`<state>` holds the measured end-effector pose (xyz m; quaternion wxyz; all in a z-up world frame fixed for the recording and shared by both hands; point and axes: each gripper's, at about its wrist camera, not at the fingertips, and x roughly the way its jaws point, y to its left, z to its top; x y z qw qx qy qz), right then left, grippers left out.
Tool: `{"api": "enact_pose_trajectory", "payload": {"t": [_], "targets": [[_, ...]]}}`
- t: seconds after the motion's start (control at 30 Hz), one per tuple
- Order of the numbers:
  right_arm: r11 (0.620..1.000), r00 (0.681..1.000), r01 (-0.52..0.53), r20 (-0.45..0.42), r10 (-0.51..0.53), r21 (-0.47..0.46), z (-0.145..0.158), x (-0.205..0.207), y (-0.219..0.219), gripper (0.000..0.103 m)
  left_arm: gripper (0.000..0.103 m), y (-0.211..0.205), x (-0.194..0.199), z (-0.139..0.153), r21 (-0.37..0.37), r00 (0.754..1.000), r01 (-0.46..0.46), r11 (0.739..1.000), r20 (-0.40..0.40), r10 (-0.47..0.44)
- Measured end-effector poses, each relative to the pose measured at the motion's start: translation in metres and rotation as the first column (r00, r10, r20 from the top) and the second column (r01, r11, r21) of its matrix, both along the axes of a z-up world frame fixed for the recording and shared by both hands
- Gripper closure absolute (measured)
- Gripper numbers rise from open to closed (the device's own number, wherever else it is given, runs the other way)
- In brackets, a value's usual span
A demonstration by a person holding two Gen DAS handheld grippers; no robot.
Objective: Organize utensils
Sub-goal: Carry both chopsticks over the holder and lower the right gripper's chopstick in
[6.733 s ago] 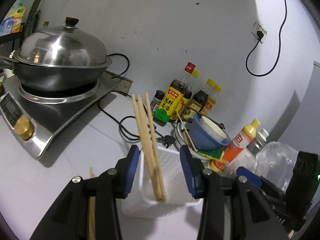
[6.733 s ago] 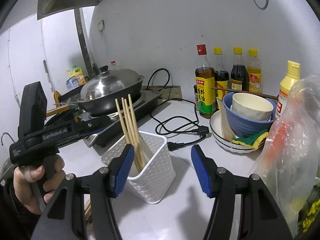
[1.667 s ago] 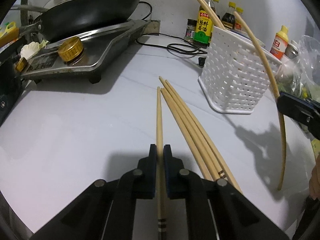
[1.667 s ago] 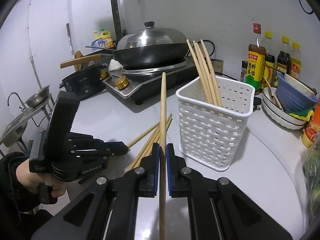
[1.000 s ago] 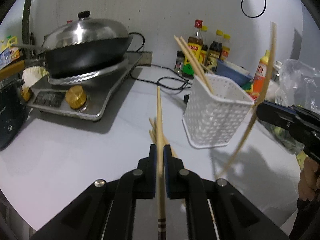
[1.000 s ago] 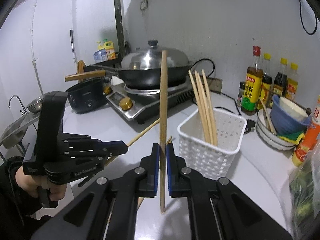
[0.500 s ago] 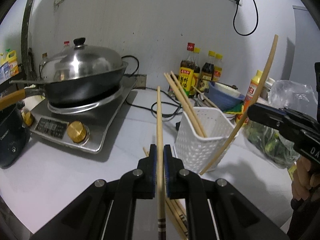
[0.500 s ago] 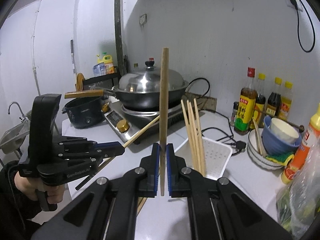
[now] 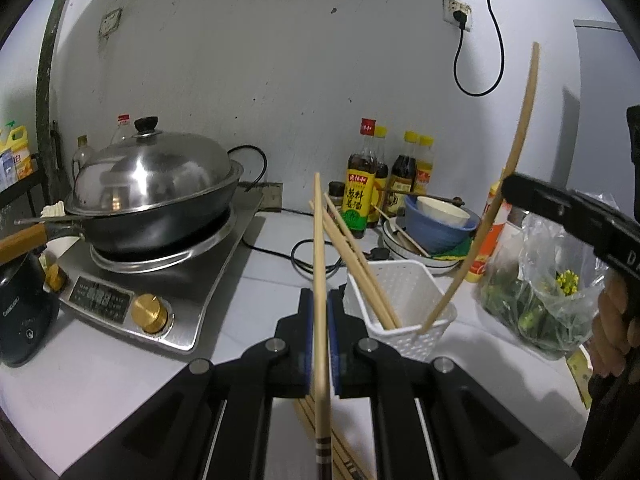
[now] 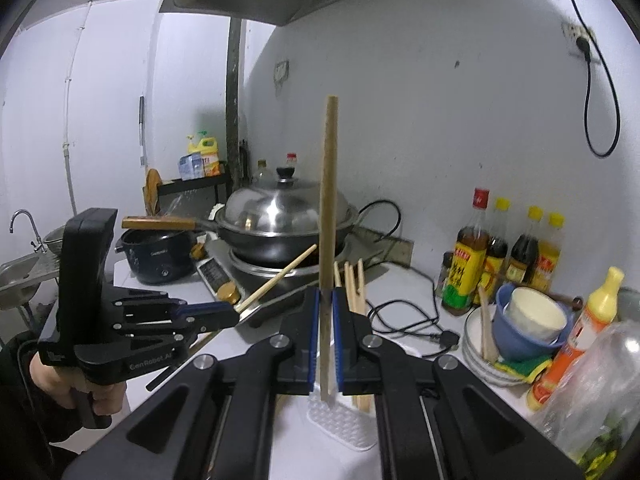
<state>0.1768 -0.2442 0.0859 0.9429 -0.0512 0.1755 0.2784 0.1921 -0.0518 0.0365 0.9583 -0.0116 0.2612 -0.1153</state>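
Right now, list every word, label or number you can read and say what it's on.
"GenRobot.AI": side of the left gripper.
"CHANGHONG", faint and uncertain: dark cooker.
Sauce bottle: yellow label with Chinese characters, too blurred to read.
Stove panel: digits unreadable.

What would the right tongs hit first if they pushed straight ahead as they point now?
Probably the wok on the stove, though depth is unclear. The right tongs, clamping a chopstick, sit above the white basket.

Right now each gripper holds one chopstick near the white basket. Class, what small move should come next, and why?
Probably lower the right gripper a little so its chopstick slides into the white basket. Its lower tip already hangs just over the basket's opening, beside the chopsticks standing inside.
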Motion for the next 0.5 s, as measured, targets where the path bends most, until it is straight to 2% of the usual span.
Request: {"api": "enact_pose_trajectory", "payload": {"t": [0.1, 0.3, 0.5], "targets": [[1.0, 1.0, 0.016, 0.016, -0.016, -0.01, 0.007, 0.004, -0.004, 0.097, 0.097, -0.001, 0.003, 0.001, -0.005, 1.0, 0.001, 1.0, 0.001, -0.001], [0.998, 0.998, 0.059, 0.0, -0.059, -0.026, 0.001, 0.023, -0.014, 0.097, 0.097, -0.003, 0.013, -0.001, -0.012, 1.0, 0.007, 1.0, -0.006, -0.007], [0.998, 0.998, 0.06, -0.002, -0.06, -0.024, 0.003, 0.037, -0.014, 0.097, 0.097, -0.001, 0.022, 0.0, -0.019, 1.0, 0.008, 1.0, -0.004, -0.008]]}}
